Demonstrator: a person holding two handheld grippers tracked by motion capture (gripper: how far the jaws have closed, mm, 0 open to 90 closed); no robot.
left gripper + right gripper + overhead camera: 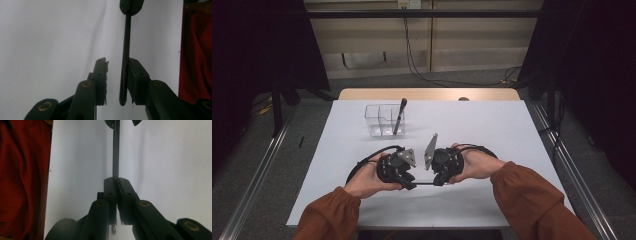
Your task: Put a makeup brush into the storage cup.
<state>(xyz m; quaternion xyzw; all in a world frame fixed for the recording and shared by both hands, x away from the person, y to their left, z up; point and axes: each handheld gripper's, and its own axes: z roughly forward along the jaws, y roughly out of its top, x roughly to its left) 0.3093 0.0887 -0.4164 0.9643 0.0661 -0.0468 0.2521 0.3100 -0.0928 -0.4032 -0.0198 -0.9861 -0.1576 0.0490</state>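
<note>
Item 1, left gripper (412,184): held in the left hand (367,181) at the table's near middle, jaws pointing across toward the other gripper. In the left gripper view its jaws stand a little apart around the rod (125,72); one pad (133,80) lies against the rod, the other pad stands just clear of it. The grip is not closed.

Item 2, rod (424,184): thin, dark, straight, lying level just above the table (492,130), bridging the two grippers. Its near end hangs between the left jaws; its far end runs into the right jaws.

Item 3, right gripper (438,183): held in the right hand (477,165), facing the left gripper, just beside it. In the right gripper view the jaws are pressed together, clamped on the rod (115,152), which leaves them straight ahead.

Item 4, organiser (384,120): clear, compartmented, well beyond both grippers on the table's far left part.

Item 5, pen (400,116): dark, standing tilted in the organiser's right compartment.
</note>
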